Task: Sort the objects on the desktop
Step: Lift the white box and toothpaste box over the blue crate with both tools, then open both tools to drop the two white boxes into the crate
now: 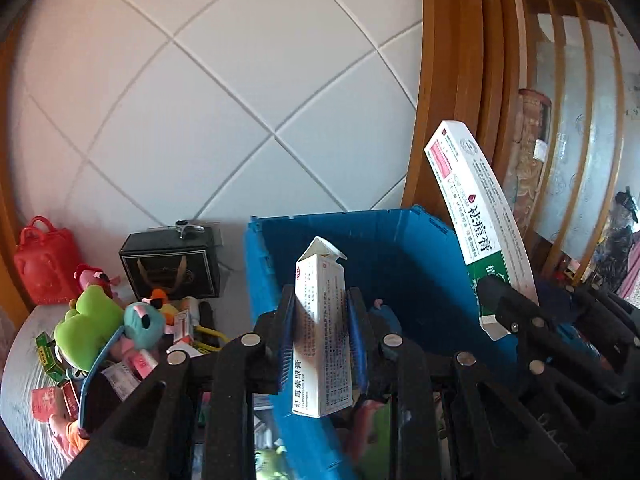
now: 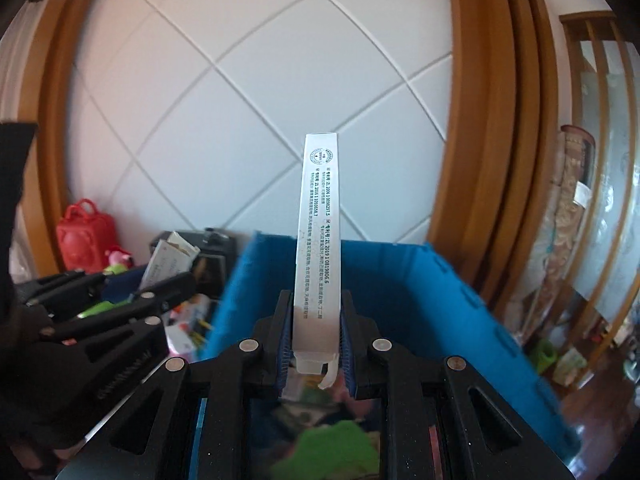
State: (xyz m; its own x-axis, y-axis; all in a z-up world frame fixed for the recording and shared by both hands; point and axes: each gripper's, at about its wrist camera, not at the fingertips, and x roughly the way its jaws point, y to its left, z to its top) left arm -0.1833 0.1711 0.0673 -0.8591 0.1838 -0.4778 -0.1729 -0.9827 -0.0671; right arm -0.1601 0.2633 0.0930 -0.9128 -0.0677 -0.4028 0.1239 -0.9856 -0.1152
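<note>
My left gripper [image 1: 320, 340] is shut on a small white medicine box [image 1: 322, 336] with an open top flap, held upright over the near wall of the blue bin [image 1: 400, 264]. My right gripper [image 2: 314, 344] is shut on a long white and green ointment box [image 2: 318, 224], held upright over the same blue bin [image 2: 440, 300]. The right gripper and its long box [image 1: 476, 216] also show at the right of the left wrist view. The left gripper with its small box [image 2: 168, 260] shows at the left of the right wrist view.
A pile of plush toys [image 1: 104, 320], small boxes and a blue tray sits on the table left of the bin. A black gift box [image 1: 172, 268] and a red bag [image 1: 44, 264] stand by the tiled wall. A wooden frame [image 1: 448, 100] rises at the right.
</note>
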